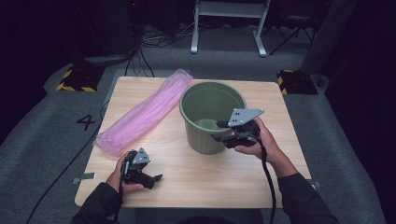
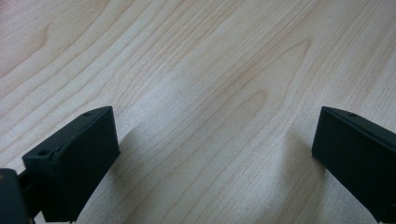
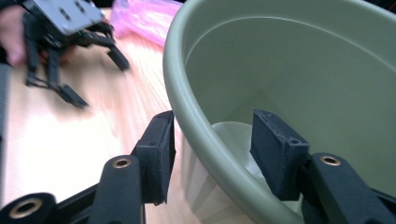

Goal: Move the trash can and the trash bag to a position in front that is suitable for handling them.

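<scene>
A green plastic bucket (image 1: 201, 136) stands upright in the middle of the wooden table (image 1: 210, 179). My right gripper (image 1: 219, 131) sits at the bucket's near right rim (image 3: 196, 126), one jaw outside the wall and one inside. A gap shows between the inner pad (image 3: 275, 149) and the wall, so the jaws are open around the rim. My left gripper (image 1: 154, 181) rests low over bare wood near the front left, open with nothing between its jaws (image 2: 215, 154). It also appears far off in the right gripper view (image 3: 100, 83).
A long pink plastic bag (image 1: 144, 112) lies diagonally on the table's left half, from the back edge toward the left edge, close behind the bucket. Cables trail from both grippers over the front edge. Grey carpet and a metal stand (image 1: 229, 28) lie beyond the table.
</scene>
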